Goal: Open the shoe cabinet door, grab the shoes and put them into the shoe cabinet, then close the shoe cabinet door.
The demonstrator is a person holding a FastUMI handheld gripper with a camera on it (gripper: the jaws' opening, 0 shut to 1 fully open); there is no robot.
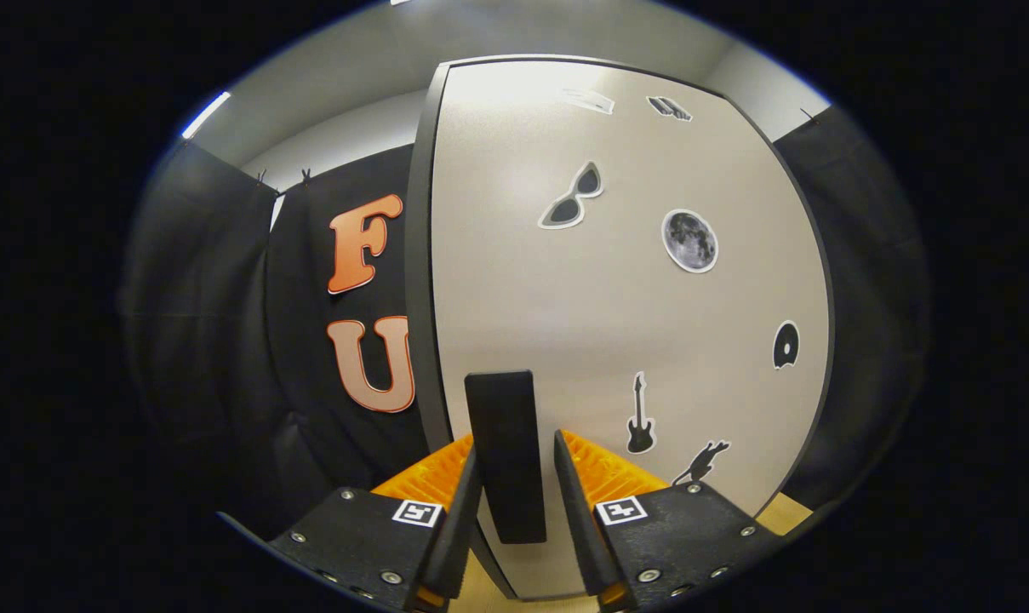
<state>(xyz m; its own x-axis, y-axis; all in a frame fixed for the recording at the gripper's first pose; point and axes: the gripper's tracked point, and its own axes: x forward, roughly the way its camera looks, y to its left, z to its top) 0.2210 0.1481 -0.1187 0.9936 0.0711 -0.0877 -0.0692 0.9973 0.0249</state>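
Note:
The shoe cabinet door (616, 323) stands close in front of me, a pale panel with a dark rim and several black stickers on it. Its dark left edge (420, 255) faces me at an angle, so the door seems swung a little out. A black upright bar handle (504, 409) is fixed near that edge, low on the door. My gripper (514, 444) has one finger on each side of the handle, closed tight against it. No shoes are in sight.
Black booth cloth (225, 340) hangs to the left of the door and behind it on the right. A strip of light wooden floor (788, 511) shows below the door's right corner.

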